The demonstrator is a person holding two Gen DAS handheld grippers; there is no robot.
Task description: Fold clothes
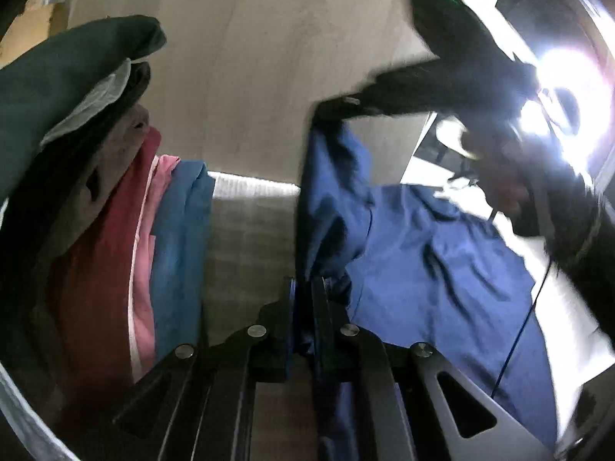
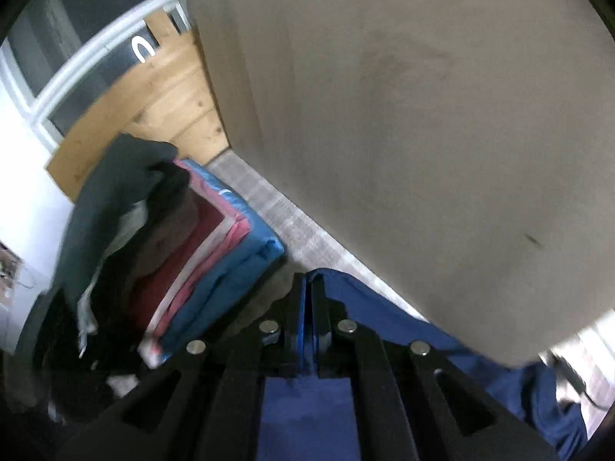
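A dark blue garment (image 1: 423, 249) hangs stretched between both grippers above a checked cloth surface (image 1: 246, 223). In the left wrist view, my left gripper (image 1: 303, 284) is shut on one edge of it, with cloth showing between the pads. My right gripper (image 1: 328, 109) reaches in from the upper right and pinches another part of the same garment higher up. In the right wrist view, my right gripper (image 2: 307, 280) is shut on the blue garment (image 2: 384, 315), which trails off to the lower right.
A stack of folded clothes (image 1: 127, 211), dark green, grey, maroon, pink and blue, sits to the left; the same stack (image 2: 192, 253) is left of the right gripper. A beige panel (image 2: 423, 115) rises behind. A wooden board (image 2: 165, 92) and a person's hand (image 1: 499, 176) are in view.
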